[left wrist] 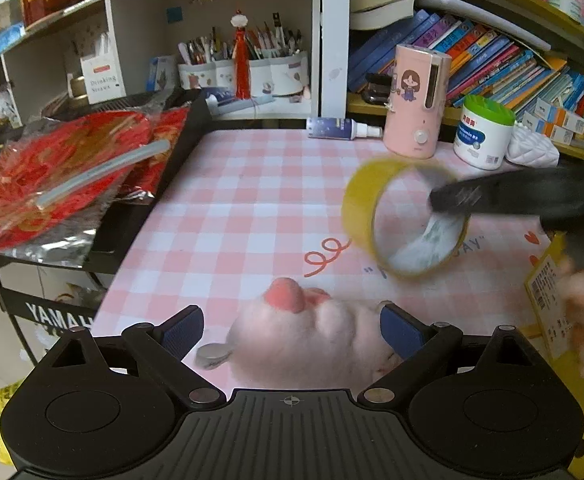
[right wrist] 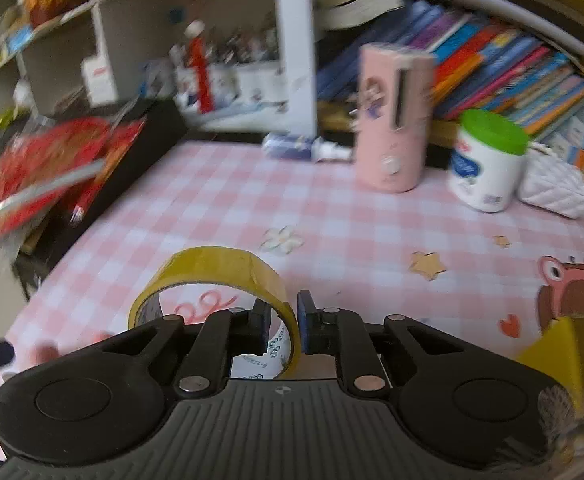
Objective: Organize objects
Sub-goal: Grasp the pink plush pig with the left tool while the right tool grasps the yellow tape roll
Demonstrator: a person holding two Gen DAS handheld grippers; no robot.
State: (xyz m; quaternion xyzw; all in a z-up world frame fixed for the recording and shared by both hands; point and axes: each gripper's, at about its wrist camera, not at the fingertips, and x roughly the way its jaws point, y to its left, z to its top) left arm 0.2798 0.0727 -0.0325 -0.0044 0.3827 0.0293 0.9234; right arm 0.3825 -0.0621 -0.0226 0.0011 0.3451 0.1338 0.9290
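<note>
Nearest you, your left gripper [left wrist: 292, 332] stands with its jaws wide apart around a pink plush [left wrist: 311, 344] that lies on the checked cloth [left wrist: 232, 200]; the pads sit either side of it, and only the right pad looks close to the fur, so nothing is gripped there yet. A small round metal piece [left wrist: 212, 356] lies just beside the plush. Your right gripper [right wrist: 284, 322] has its jaws clamped on the wall of a yellow tape roll [right wrist: 212, 268], one pad inside the ring and one outside; in the left view the roll hangs tilted above the cloth, clear of it. So the job looks early: the tape is picked up but not put anywhere, the plush is still to be taken, and the far edge holds a pink canister [left wrist: 415, 104], a green-lidded tub [left wrist: 481, 136], a spray bottle [left wrist: 341, 127] and a white pouch [left wrist: 531, 148], all near one another. Both grippers point down and forward over the cloth, the right reaching across in front of the left.
</note>
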